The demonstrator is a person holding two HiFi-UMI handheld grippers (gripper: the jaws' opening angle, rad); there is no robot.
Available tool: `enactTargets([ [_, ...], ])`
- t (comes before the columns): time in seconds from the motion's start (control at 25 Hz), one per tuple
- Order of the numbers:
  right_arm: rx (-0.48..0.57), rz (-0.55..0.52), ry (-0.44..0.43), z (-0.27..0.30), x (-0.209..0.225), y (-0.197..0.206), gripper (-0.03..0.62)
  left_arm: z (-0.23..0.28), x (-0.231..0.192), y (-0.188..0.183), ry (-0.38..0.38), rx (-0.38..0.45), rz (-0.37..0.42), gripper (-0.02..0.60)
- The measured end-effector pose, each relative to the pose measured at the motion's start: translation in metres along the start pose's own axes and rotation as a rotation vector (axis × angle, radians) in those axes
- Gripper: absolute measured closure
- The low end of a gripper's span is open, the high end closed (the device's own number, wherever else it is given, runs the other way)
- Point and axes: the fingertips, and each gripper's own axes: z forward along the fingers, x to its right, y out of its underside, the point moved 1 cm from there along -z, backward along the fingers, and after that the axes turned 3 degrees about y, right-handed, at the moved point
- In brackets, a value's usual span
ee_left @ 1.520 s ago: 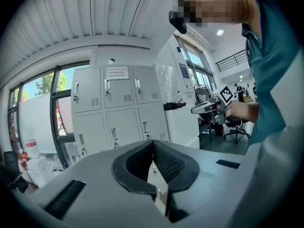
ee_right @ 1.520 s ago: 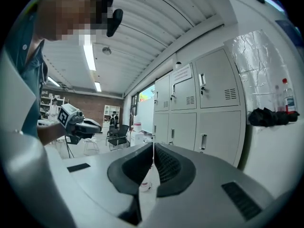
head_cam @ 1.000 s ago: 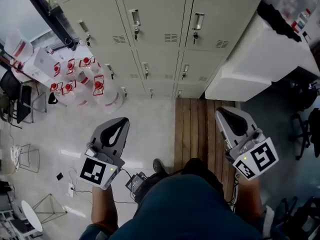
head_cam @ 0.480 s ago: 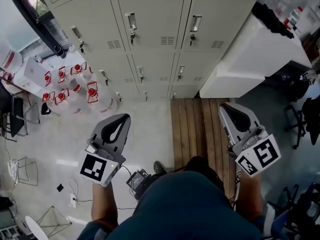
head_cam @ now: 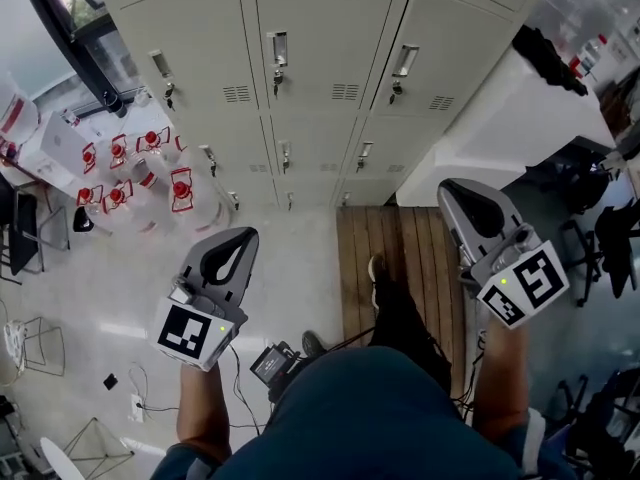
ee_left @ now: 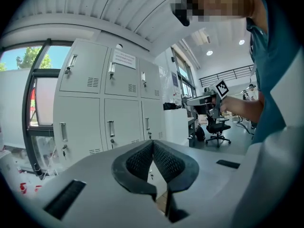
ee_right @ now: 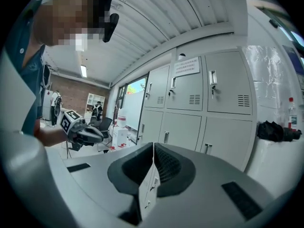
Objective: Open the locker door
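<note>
A bank of beige lockers [head_cam: 310, 38] fills the top of the head view, all doors closed, each with a metal handle [head_cam: 277, 48] and a key lock. The same lockers [ee_left: 109, 113] show ahead in the left gripper view, and the lockers [ee_right: 199, 99] again in the right gripper view. My left gripper [head_cam: 243, 238] hovers over the pale floor, well short of the lockers, shut and holding nothing. My right gripper [head_cam: 452, 190] hangs above the wooden planks, also shut and holding nothing. Both point toward the lockers.
Water jugs with red caps [head_cam: 130, 168] stand on the floor at the left. A white cabinet [head_cam: 520, 118] with a dark cloth on top sits to the right of the lockers. Wooden planks [head_cam: 400, 268] lie in front. Office chairs [head_cam: 600, 228] stand at the right. A black device and cables [head_cam: 268, 364] lie on the floor.
The view has shifted and the lockers look nearer. A foot has stepped forward onto the wooden planks. The right gripper has risen a little; both grippers stay shut.
</note>
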Motion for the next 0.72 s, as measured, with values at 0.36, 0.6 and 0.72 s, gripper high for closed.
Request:
enactTargets([
  [0.36, 0.034, -0.052, -0.089, 0.077, 0.036, 0.002, 0.557, 0.027, -0.041, 0.003, -0.106, -0.018, -0.001, 0.565],
  [0.6, 0.023, -0.047, -0.121, 0.108, 0.054, 0.016, 0.557, 0.063, -0.060, 0.009, -0.125, -0.032, -0.008, 0.565],
  [0.72, 0.013, -0.046, -0.124, 0.118, 0.065, 0.022, 0.557, 0.085, -0.071, 0.013, -0.129, -0.034, -0.017, 0.565],
])
